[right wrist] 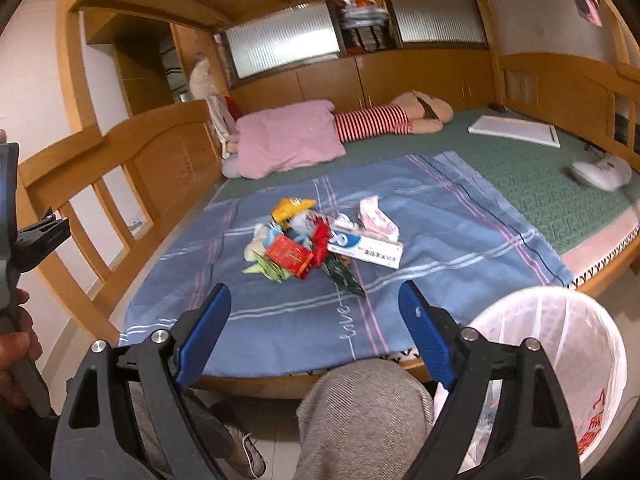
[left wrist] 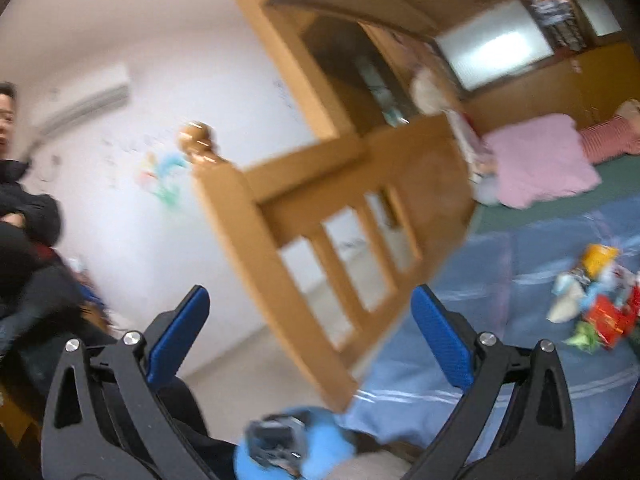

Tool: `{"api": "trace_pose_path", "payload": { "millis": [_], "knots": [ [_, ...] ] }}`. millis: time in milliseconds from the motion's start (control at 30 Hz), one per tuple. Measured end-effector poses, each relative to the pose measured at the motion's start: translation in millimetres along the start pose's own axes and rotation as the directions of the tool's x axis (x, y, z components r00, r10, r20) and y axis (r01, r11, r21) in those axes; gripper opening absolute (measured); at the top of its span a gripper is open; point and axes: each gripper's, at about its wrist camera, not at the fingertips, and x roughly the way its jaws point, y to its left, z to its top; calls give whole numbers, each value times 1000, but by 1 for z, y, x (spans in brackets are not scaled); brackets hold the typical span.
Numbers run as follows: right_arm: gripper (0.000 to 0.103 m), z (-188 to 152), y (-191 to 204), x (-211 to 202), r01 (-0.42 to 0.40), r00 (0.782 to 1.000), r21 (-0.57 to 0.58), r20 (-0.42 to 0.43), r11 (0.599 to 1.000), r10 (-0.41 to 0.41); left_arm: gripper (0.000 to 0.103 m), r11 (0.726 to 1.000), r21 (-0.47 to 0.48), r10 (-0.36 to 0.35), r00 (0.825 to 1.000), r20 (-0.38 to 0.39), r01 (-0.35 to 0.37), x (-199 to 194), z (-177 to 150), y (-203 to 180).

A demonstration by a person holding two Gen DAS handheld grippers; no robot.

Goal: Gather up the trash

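While you are holding the right gripper (right wrist: 314, 322) level over the near edge of the bed (right wrist: 520, 168), its jaws are standing wide apart and gripping nothing. Trash pile (right wrist: 304, 244) is lying straight ahead of those jaws, mid-way across the blue blanket (right wrist: 440, 216), well apart from them. Toothpaste box (right wrist: 366, 250) is lying long axis running left-to-right, on the pile's right flank. White-lined bin (right wrist: 560, 344) is sitting just right of your knee, off the bed. Left gripper (left wrist: 310, 338) is swinging blurred, jaws also wide and empty, pile far to its right. Right hand is judged nearer; open blanket all round.
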Motion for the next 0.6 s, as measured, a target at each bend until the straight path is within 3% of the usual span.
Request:
{"api": "trace_pose_path", "payload": {
  "millis": [200, 367, 600],
  "knots": [
    [89, 4, 17, -5, -17, 1000, -28, 21, 999, 18, 100, 992, -3, 125, 991, 56, -125, -8, 14, 14],
    [89, 3, 26, -2, -13, 1000, -52, 18, 999, 14, 100, 974, -5, 226, 968, 108, -227, -14, 17, 22],
    [89, -2, 35, -5, -3, 999, -71, 31, 997, 6, 100, 975, -54, 224, 956, 191, -217, -28, 10, 34]
  ]
}}
